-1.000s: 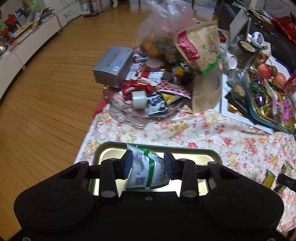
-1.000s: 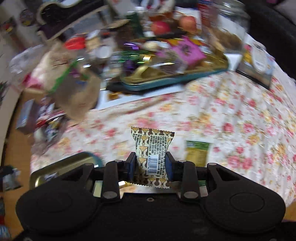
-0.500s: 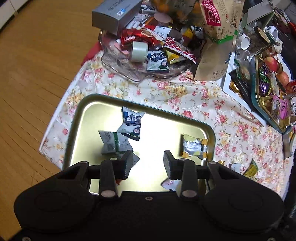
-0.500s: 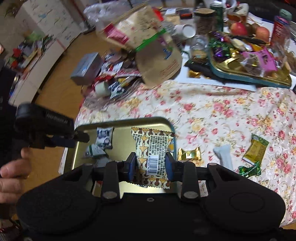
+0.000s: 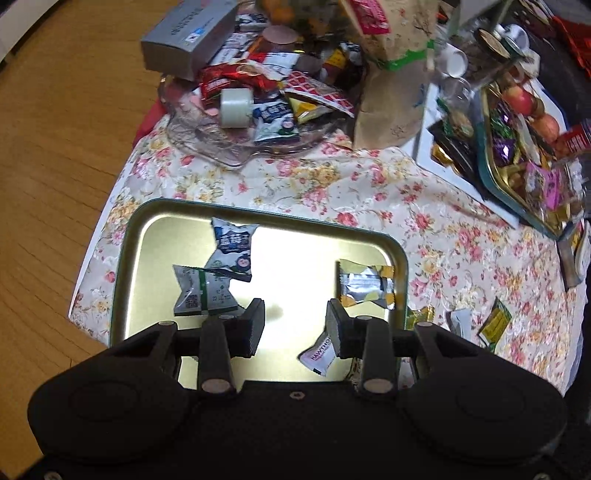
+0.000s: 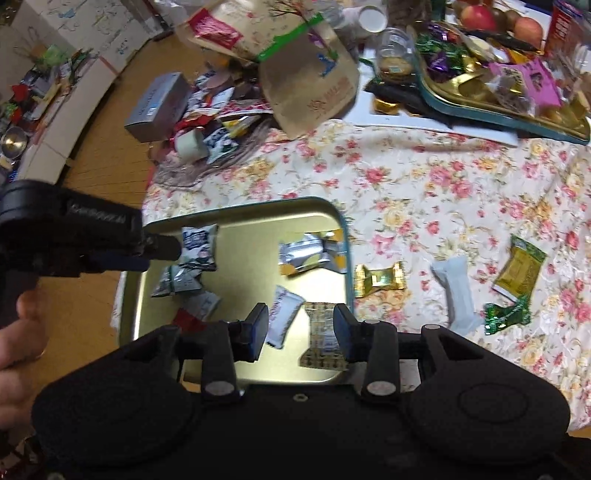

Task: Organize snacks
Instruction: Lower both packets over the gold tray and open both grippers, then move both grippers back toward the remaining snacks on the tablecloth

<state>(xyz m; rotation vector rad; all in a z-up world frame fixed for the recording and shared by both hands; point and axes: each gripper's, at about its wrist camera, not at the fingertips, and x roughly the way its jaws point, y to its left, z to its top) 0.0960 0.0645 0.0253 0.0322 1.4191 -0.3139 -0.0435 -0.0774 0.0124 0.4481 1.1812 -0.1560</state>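
A gold metal tray (image 5: pixel 273 218) (image 6: pixel 243 373) lies on the floral cloth and holds several snack packets: a blue-white one (image 5: pixel 233 248), a green-white one (image 5: pixel 199 291), a silver-yellow one (image 5: pixel 365 284) and a white one (image 5: pixel 319 353). My left gripper (image 5: pixel 295 325) is open and empty above the tray. My right gripper (image 6: pixel 300 332) is open above the tray's near edge; the brown patterned packet (image 6: pixel 322 343) lies in the tray beside its right finger. Loose snacks lie on the cloth to the right: a gold one (image 6: pixel 378 277), a white one (image 6: pixel 456 291), a green-yellow one (image 6: pixel 519 269).
A glass dish (image 5: pixel 221 147) heaped with snacks, a grey box (image 5: pixel 188 33) and a brown paper bag (image 5: pixel 391 92) stand behind the tray. A teal tray of sweets and fruit (image 6: pixel 491 110) is at the far right. The table edge and wood floor (image 5: pixel 55 147) are to the left.
Both grippers opened: the left let its green-white packet drop into the tray, then the right released the brown patterned packet into the tray. The right gripper moved over the tray.
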